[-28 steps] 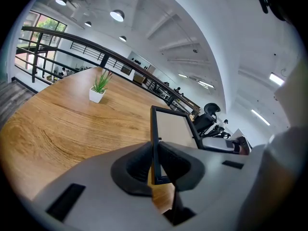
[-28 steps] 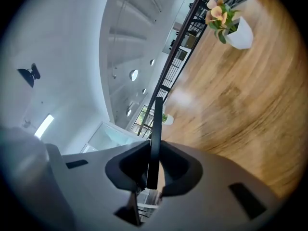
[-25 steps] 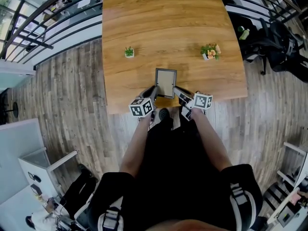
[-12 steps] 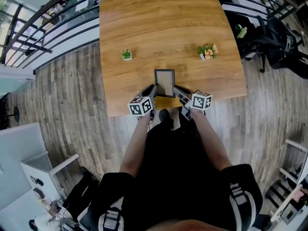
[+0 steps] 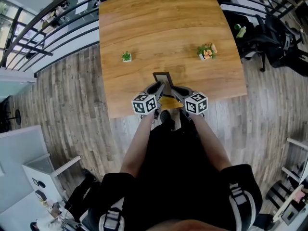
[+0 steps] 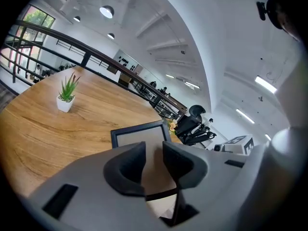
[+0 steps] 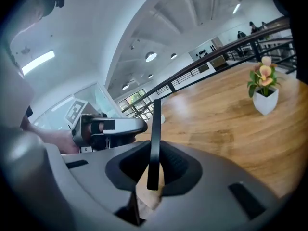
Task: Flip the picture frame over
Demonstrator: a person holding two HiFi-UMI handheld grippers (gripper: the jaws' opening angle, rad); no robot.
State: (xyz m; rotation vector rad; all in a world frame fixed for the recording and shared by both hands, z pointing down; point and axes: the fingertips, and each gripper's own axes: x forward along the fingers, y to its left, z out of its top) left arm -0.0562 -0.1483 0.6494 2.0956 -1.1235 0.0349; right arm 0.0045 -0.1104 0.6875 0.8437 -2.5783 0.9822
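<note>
So the frame (image 5: 161, 74) is up off the table (image 5: 159, 23) at the near edge, right in front of the person and tipped up steeply. From the head view you mostly get its dark top rail. In the right gripper view it's dead edge-on (image 7: 155, 129), a thin dark strip standing upright between the pads.

The right claw (image 5: 177, 89) is clamped on that edge, both pads squeezing the frame from either side (image 7: 153, 154).

The left claw (image 5: 158, 87) sits just beside it on the other side of the frame. Its jaws have just been opening and now stand a little apart (image 6: 154, 150). Nothing is pinched in them. You only see the frame's pale face and dark border (image 6: 139, 136) through the gap, just past the tips. The two claws point in toward each other, nearly meeting at the frame.

Further out on the table there's a small green plant (image 5: 126, 56) off to the left in a white pot (image 6: 66, 93). A flower pot (image 5: 207, 52) with orange blooms (image 7: 263, 88) is off to the right, and both are well apart from the frame. A black chair (image 5: 279, 42) sits on the floor past the table's right side.
</note>
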